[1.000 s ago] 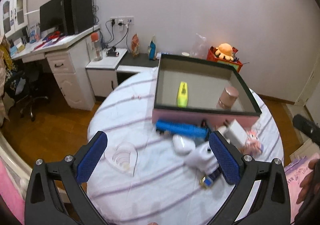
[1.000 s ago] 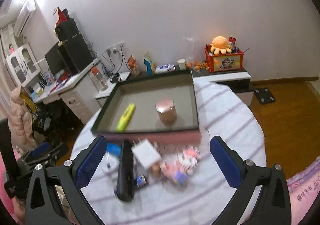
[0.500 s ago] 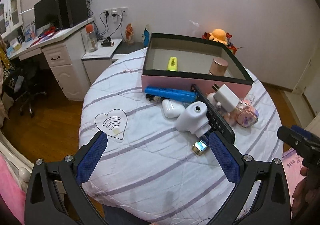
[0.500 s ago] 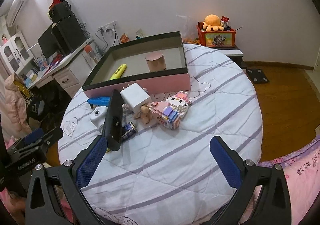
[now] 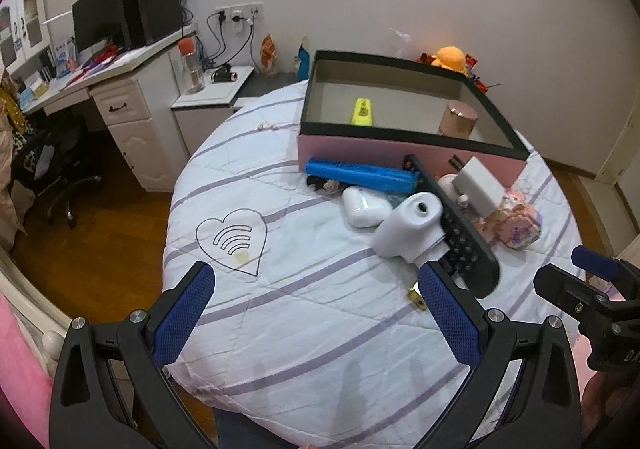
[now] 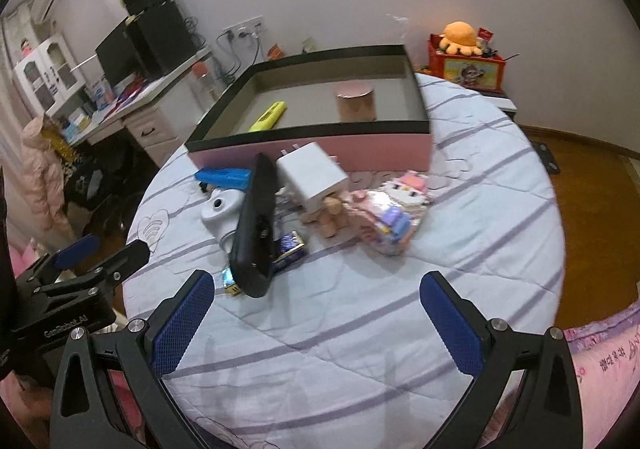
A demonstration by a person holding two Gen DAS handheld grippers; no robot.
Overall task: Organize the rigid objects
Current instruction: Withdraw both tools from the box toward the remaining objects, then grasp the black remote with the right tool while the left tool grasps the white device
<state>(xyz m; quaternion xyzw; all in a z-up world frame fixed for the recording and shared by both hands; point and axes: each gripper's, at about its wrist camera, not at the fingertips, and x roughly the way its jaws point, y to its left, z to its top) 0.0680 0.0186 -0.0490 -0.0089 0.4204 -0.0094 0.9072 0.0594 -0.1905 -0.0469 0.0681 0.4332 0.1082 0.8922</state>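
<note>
Nearest, the left gripper (image 5: 316, 313) hovers over the near edge of the round table (image 5: 280, 329), its blue fingers (image 5: 184, 317) spread wide with nothing between them. The right gripper (image 6: 316, 323) hangs beside it, equally wide apart and empty.

Beyond them a cluster of things lies on the striped cloth: a black remote (image 6: 256, 225) resting tilted across a white cylindrical device (image 5: 408, 227), a white earbud case (image 5: 364, 205) just beside that, a white charger block (image 6: 312, 177), a pink block figure (image 6: 392, 209) and a blue bar (image 5: 360, 172) against the box.

Farther back stands the pink box (image 6: 360, 145) with a black rim, holding a yellow highlighter (image 6: 268, 116) and a rose-gold jar (image 6: 356, 103), well apart.
</note>
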